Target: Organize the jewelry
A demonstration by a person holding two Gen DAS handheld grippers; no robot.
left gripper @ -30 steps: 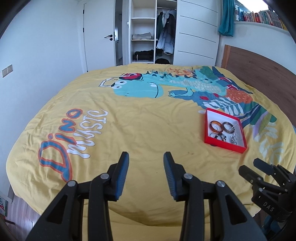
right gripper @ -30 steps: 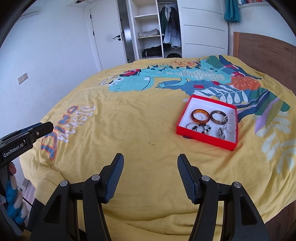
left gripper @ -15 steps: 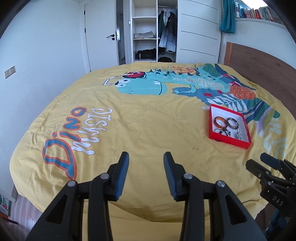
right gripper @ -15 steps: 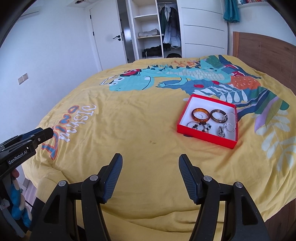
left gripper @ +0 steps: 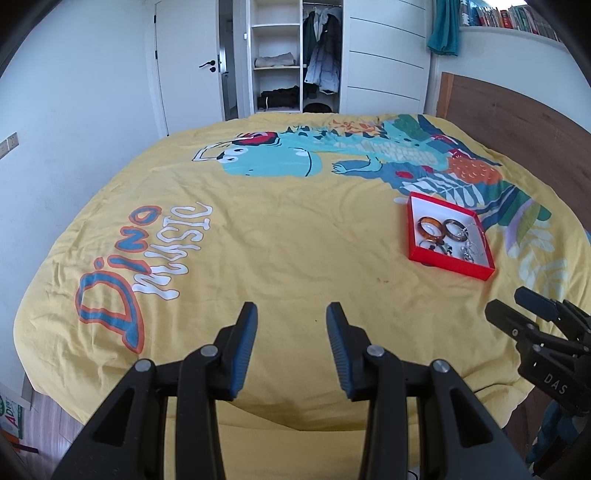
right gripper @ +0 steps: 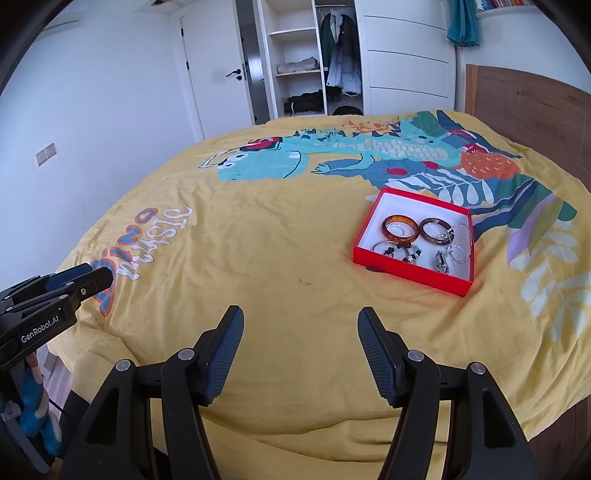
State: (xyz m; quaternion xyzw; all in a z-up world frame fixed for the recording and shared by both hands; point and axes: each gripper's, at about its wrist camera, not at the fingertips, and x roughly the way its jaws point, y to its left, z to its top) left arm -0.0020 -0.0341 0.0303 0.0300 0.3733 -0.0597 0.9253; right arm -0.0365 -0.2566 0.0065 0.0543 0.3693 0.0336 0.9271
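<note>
Both empty: left gripper (left gripper: 291, 314) moderately spread, right gripper (right gripper: 300, 317) wide. Shallow red cardboard jewelry tray (right gripper: 406, 267) lies on the yellow dinosaur-print bed cover (right gripper: 258, 240), ahead-right, holding amber bangles (right gripper: 400, 227); approach low, take one piece by its rim.

Yellow bed, red box, black tools

The bed cover (right gripper: 258, 229) is yellow with a big teal dinosaur (right gripper: 266, 162) wearing red headphones, plus blue, green and white leaves and an orange patch — and the words "Dino Music" in blue, orange and white. The little box (right gripper: 410, 266) is red outside and white inside. In it lie an amber-orange bangle (right gripper: 400, 227), a brown bangle (right gripper: 436, 230) and shiny silver pieces with black beads. Each tool (left gripper: 291, 321) (right gripper: 301, 325) is black with dark blue ribbed pads. The walls and wardrobe (right gripper: 406, 55) are white, the headboard (right gripper: 524, 99) brown wood, the curtain (right gripper: 463, 22) teal.
</note>
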